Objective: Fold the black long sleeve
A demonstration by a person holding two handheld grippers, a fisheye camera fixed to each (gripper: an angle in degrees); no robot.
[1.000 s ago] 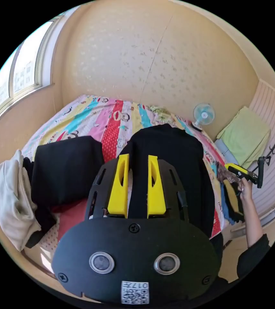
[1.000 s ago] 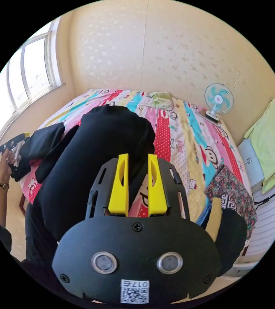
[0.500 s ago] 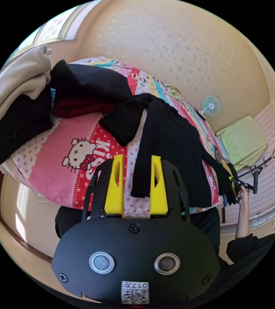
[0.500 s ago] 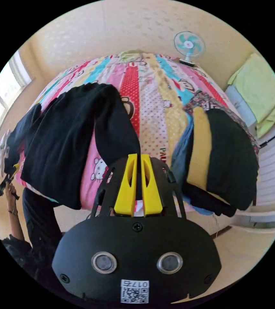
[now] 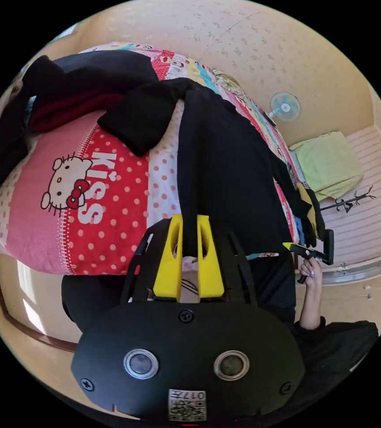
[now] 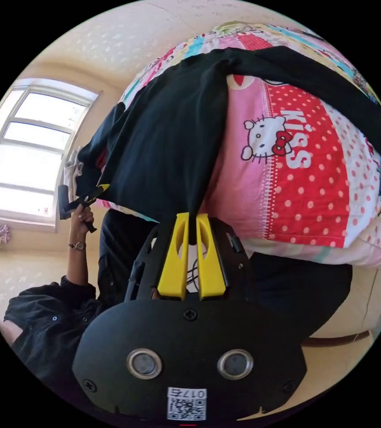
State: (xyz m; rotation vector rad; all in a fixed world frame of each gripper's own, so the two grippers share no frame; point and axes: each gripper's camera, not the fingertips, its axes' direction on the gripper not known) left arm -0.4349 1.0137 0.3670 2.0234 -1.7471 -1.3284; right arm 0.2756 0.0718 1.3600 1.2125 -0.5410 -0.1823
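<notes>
The black long sleeve (image 5: 226, 169) lies spread on the bed, one sleeve (image 5: 141, 116) bent out to the side. Its hem reaches the bed's near edge. My left gripper (image 5: 190, 218) is shut on one hem corner, with black cloth pinched between the yellow jaws. In the right gripper view the same garment (image 6: 163, 133) drapes over the mattress edge, and my right gripper (image 6: 192, 216) is shut on the other hem corner. Each gripper appears in the other's view, held in a hand: the right gripper (image 5: 308, 253) and the left gripper (image 6: 83, 196).
The bed wears a cartoon-print sheet (image 5: 88, 187). A pile of dark and red clothes (image 5: 88, 76) lies by the garment, and another stack (image 5: 308, 209) sits at the far side. A small fan (image 5: 284, 106), green bedding (image 5: 328, 162) and a window (image 6: 25, 147) surround the bed.
Both grippers dropped to the bed's near edge. The left jaws, open before, have shut on the hem. The garment, bunched up a second ago, now lies stretched flat over the sheet.
</notes>
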